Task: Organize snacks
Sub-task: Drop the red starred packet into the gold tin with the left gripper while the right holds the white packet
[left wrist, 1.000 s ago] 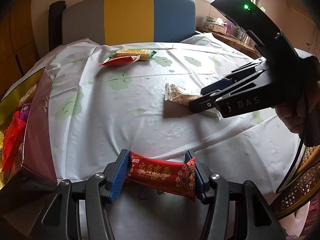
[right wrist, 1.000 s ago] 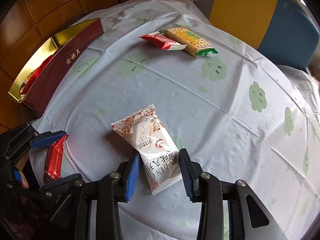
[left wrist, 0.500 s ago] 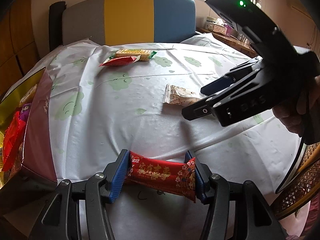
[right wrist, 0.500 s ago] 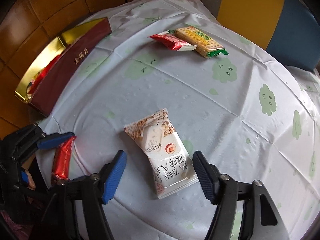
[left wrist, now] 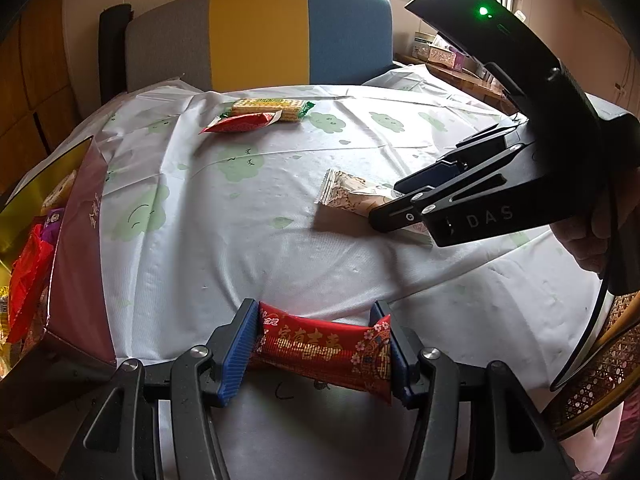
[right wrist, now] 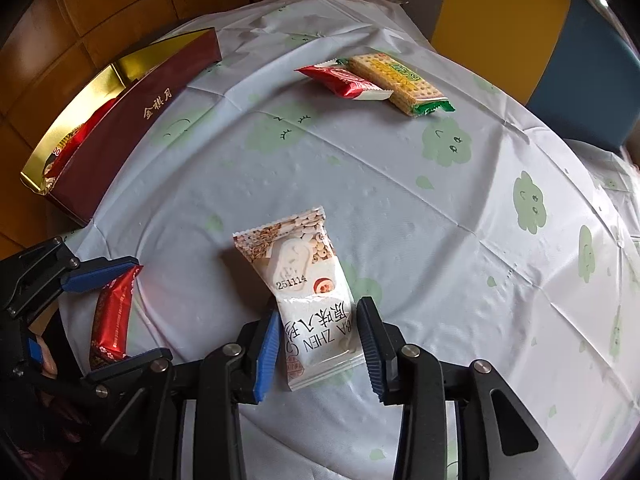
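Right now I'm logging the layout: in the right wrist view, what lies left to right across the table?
Snack box → red packet held in the left claw → white snack packet → cracker pack.

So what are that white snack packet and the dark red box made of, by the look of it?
White packet: thin plastic film, probably; it is glossy, creased, with a zigzag-cut sealed end. The right gripper is pinching it.

Box: likely cardboard; stiff flat walls with sharp folded corners, matte maroon outside with gold lettering, shiny gold foil-like lining inside.
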The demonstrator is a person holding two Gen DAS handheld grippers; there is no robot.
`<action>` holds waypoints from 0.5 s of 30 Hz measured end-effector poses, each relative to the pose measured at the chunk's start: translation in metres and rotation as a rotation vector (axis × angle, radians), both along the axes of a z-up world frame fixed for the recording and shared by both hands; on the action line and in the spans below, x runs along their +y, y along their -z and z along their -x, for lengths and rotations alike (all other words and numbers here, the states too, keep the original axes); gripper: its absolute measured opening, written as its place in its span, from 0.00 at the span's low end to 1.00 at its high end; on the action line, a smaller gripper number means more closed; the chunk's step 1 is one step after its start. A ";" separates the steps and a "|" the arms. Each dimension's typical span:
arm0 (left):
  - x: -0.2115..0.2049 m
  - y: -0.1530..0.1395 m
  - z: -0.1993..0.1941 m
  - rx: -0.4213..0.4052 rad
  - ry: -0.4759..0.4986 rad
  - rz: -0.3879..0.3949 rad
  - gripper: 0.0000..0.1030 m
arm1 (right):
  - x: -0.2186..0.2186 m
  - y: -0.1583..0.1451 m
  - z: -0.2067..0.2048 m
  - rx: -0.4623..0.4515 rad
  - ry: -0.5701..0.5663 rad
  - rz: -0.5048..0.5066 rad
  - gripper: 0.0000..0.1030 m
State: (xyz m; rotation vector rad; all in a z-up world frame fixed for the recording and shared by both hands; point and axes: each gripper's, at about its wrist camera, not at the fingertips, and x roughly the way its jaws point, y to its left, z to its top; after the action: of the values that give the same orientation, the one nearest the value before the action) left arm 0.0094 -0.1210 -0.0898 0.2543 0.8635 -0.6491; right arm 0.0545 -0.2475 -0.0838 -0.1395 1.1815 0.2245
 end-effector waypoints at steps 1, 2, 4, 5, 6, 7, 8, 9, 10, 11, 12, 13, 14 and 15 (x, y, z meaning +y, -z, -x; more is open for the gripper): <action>0.000 0.000 0.000 -0.001 0.000 -0.001 0.57 | 0.000 0.000 0.001 -0.003 -0.003 0.005 0.38; 0.000 0.000 0.000 -0.001 0.000 -0.001 0.57 | 0.001 0.000 0.001 -0.005 -0.006 0.011 0.38; 0.000 0.000 0.000 -0.002 0.000 -0.003 0.57 | 0.004 0.001 0.002 -0.015 -0.016 0.028 0.37; 0.000 0.000 0.000 -0.003 0.000 -0.004 0.57 | 0.005 0.001 0.002 -0.018 -0.019 0.033 0.37; 0.000 0.000 0.000 -0.003 0.000 -0.004 0.57 | 0.005 0.001 0.002 -0.019 -0.020 0.035 0.36; 0.000 0.000 0.000 -0.003 0.000 -0.004 0.57 | 0.005 0.001 0.002 -0.019 -0.022 0.035 0.36; 0.000 0.000 0.000 -0.002 -0.001 -0.004 0.57 | 0.005 0.001 0.002 -0.019 -0.020 0.033 0.36; 0.000 0.000 0.000 -0.002 0.000 -0.004 0.57 | 0.005 0.001 0.002 -0.017 -0.017 0.029 0.37; 0.000 0.000 0.000 -0.003 0.000 -0.004 0.57 | 0.004 0.001 0.002 -0.016 -0.015 0.025 0.37; 0.000 0.000 0.001 -0.003 0.000 -0.005 0.57 | 0.004 0.001 0.002 -0.015 -0.015 0.024 0.37; 0.000 0.000 0.000 -0.002 -0.001 -0.004 0.57 | 0.003 0.002 0.002 -0.015 -0.014 0.021 0.37; 0.000 0.000 0.000 -0.002 -0.001 -0.004 0.57 | 0.003 0.002 0.001 -0.014 -0.012 0.018 0.38; 0.000 0.000 0.000 -0.002 -0.002 -0.004 0.57 | 0.003 0.002 0.001 -0.014 -0.012 0.018 0.38; 0.000 0.000 0.000 -0.003 -0.002 -0.005 0.57 | 0.003 0.002 0.001 -0.014 -0.012 0.019 0.38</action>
State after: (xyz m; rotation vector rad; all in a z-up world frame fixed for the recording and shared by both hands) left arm 0.0091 -0.1212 -0.0901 0.2587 0.8627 -0.6447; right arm 0.0534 -0.2446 -0.0856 -0.1648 1.1692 0.2230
